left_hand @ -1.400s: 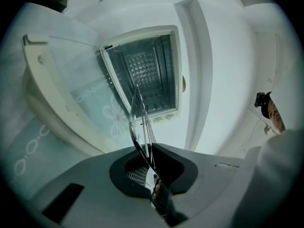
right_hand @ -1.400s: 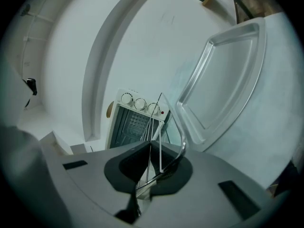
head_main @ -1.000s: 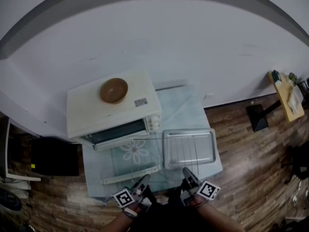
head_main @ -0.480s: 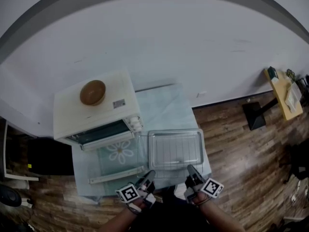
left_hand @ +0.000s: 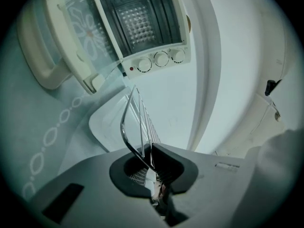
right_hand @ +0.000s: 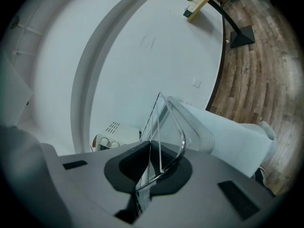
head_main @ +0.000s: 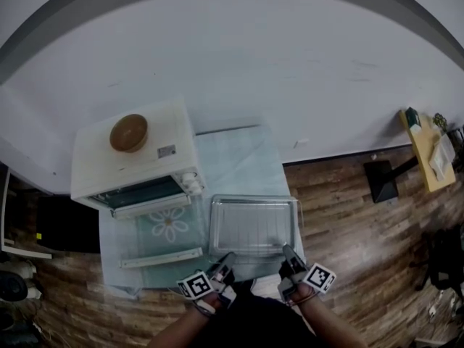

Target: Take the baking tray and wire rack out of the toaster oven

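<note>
The wire rack (head_main: 252, 229) lies over the silver baking tray (head_main: 254, 199) on the pale blue cloth, right of the white toaster oven (head_main: 130, 165), whose glass door (head_main: 163, 230) hangs open. My left gripper (head_main: 223, 263) is shut on the rack's near edge at the left, and my right gripper (head_main: 288, 256) is shut on it at the right. In the left gripper view the rack's wires (left_hand: 135, 122) run out from the closed jaws of the left gripper (left_hand: 151, 163) over the tray (left_hand: 107, 122). In the right gripper view the rack (right_hand: 166, 127) is pinched in the right gripper (right_hand: 151, 167).
A brown bowl (head_main: 129, 133) sits on top of the oven. The table's blue cloth (head_main: 239, 158) ends close to the tray's right side, with wooden floor (head_main: 348, 209) beyond. A white wall stands behind, and a yellow stand (head_main: 428, 147) is at the far right.
The view has slid left. The rack, which reached out over the door's edge, now sits squarely above the tray, with both grippers still closed on its near edge.
</note>
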Demonstrator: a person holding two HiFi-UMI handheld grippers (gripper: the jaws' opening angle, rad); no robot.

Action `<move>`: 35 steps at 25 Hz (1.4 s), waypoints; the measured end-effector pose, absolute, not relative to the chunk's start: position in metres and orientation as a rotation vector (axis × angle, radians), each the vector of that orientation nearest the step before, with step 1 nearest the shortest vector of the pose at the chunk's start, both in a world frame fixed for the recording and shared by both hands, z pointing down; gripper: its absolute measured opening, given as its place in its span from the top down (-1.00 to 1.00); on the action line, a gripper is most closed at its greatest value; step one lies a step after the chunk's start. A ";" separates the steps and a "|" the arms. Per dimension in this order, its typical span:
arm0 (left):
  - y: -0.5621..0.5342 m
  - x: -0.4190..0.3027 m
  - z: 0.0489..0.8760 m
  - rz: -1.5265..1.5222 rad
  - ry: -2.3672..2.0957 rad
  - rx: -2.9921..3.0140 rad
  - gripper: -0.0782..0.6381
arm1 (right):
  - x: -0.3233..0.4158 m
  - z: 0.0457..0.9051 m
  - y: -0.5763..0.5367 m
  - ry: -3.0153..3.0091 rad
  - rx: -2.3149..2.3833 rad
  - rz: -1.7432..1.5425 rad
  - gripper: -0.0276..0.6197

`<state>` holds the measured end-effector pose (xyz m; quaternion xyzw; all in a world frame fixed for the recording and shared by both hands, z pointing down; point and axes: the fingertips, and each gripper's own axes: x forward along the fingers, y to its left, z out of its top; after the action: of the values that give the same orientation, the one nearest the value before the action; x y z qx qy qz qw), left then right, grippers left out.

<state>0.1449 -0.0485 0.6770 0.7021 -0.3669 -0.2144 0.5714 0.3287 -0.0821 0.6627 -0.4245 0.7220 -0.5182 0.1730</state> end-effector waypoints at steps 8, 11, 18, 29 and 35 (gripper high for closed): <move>-0.058 0.147 0.699 -0.499 -0.910 1.565 0.76 | 0.348 0.714 -0.074 1.786 -1.396 -1.769 0.89; -0.055 0.147 0.707 -0.487 -0.919 1.482 0.76 | 0.346 0.720 -0.074 1.767 -1.390 -1.808 0.87; -0.059 0.145 0.713 -0.407 -0.951 1.474 0.76 | 0.334 0.721 -0.063 1.710 -1.353 -2.010 0.54; -0.055 0.143 0.722 -0.396 -0.942 1.424 0.77 | 0.297 0.734 -0.015 2.185 -0.994 -2.282 0.36; -0.047 0.149 0.722 -0.325 -0.898 1.455 0.72 | 0.286 0.737 -0.005 2.043 -0.923 -2.376 0.74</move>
<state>0.1494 -0.0475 0.7215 0.6391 -0.3944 -0.1429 0.6446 0.2862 -0.0050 0.7365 -0.2821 0.6241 -0.7259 -0.0624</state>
